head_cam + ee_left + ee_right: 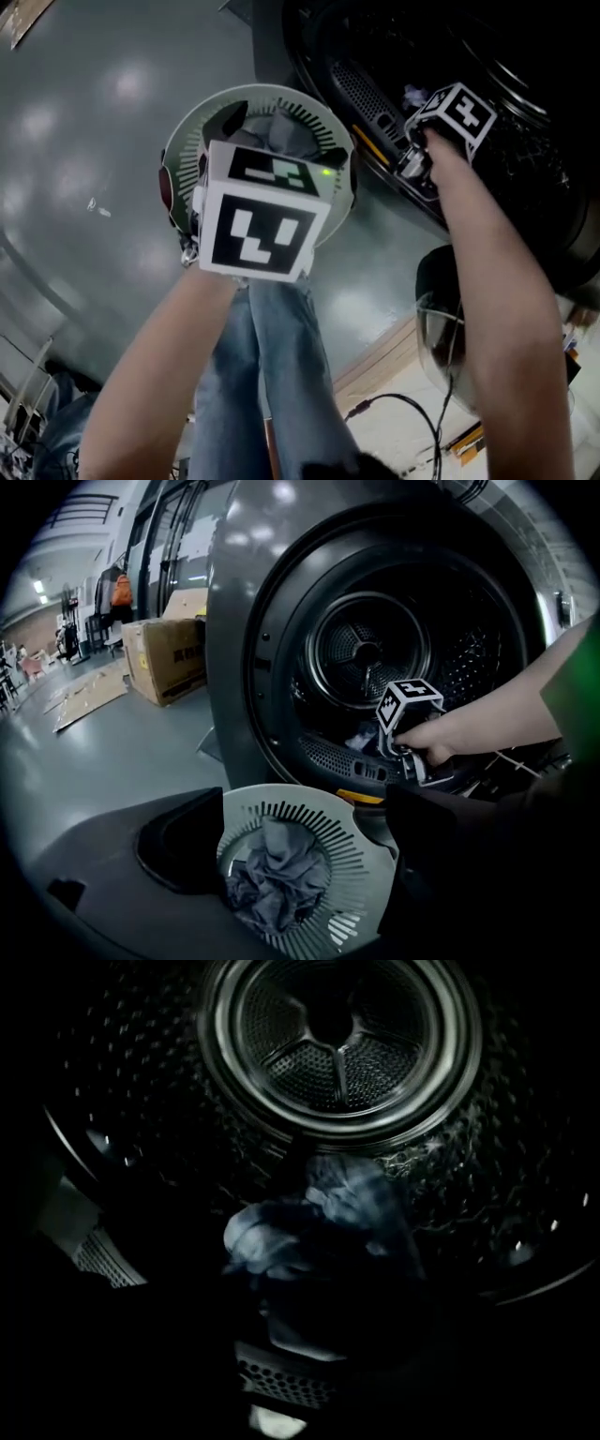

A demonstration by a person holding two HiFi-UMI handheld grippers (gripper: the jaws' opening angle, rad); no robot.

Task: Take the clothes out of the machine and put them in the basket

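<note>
Clothes point(314, 1208) are seen just ahead of the right gripper point(412, 165), its grip lost in darkness. The left gripper point(305, 850) is held open above the basket point(281, 797).

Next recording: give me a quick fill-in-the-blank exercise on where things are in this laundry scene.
1. The grey garment lies in the round white ___.
2. The right gripper reaches into the machine's ___.
3. In the left gripper view, the cardboard box stands to the ___ of the machine.

Missing words: basket; drum; left.
</note>
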